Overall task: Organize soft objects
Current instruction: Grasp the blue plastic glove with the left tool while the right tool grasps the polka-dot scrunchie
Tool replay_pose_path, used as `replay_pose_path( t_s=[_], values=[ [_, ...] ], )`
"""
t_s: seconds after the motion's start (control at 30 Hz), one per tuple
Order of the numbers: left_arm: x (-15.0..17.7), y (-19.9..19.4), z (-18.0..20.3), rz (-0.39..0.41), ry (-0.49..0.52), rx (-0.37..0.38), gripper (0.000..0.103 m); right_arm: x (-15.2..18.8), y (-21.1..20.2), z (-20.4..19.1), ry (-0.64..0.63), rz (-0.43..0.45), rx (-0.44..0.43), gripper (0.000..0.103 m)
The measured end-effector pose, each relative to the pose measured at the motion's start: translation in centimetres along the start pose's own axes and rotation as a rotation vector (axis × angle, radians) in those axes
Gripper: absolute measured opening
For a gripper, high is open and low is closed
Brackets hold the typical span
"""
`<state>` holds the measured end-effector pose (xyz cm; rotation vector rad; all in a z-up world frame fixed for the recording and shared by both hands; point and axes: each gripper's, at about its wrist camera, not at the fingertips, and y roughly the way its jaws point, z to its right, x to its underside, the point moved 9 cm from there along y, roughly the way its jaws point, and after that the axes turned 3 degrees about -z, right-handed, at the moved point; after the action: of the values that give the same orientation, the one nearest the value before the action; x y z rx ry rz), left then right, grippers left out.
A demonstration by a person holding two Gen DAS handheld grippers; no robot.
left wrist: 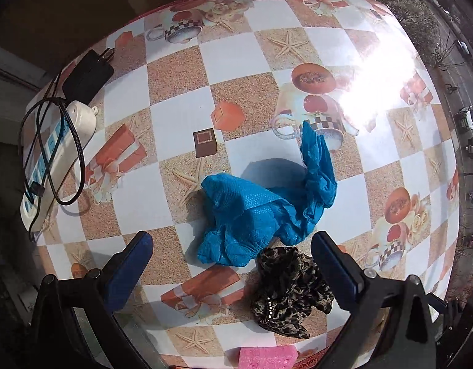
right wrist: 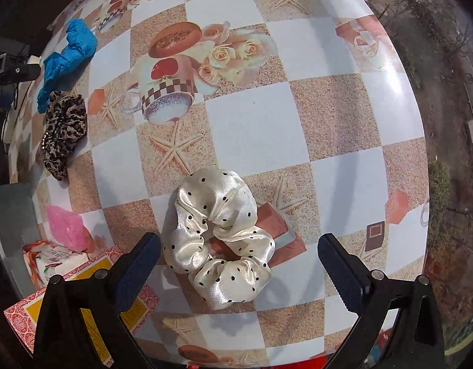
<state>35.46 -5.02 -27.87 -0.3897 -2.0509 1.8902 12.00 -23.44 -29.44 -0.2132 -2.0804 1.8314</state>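
glossy checkered oilcloth covers the table [left wrist: 181, 98]; soft items lie scattered on it, none gathered yet, so sorting looks barely begun

blue shoe cover [left wrist: 254, 209]: crumpled, largest item, just ahead of the left gripper [left wrist: 233, 261], between the lines of its fingers but beyond the tips. left jaws spread wide, holding nothing

cream polka-dot scrunchie [right wrist: 218, 240]: flat on the cloth, partly between the fingers of the right gripper [right wrist: 239, 264], nearer the left-hand pad, not touching either. right jaws also released, empty. judged: lined up for a pinch on the scrunchie's rim

leopard scrunchie [left wrist: 288, 292]: touching the shoe cover's near edge, close beside the left gripper's right-hand pad

pink sponge [left wrist: 267, 358]: below the left fingers, at the table edge
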Motion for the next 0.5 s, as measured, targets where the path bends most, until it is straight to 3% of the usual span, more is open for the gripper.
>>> replay_pose_path(
  t_s=[0.17, 0.23, 0.5],
  values=[
    [-0.5, 3.1, 2.2, -0.042, -0.038, 0.017, 0.103, -0.4, 2.7, -0.5, -0.025, -0.057, 0.058, 0.103],
    [-0.3, 4.3, 2.4, -0.060, -0.032, 0.009, 0.103, -0.8, 2.8, -1.0, -0.056, -0.036, 0.102, 0.103],
    [-0.4, 5.6, 2.9, -0.066, -0.075, 0.061, 0.103, -0.7, 2.0, -1.7, -0.040, -0.011, 0.097, 0.103]
  ],
)
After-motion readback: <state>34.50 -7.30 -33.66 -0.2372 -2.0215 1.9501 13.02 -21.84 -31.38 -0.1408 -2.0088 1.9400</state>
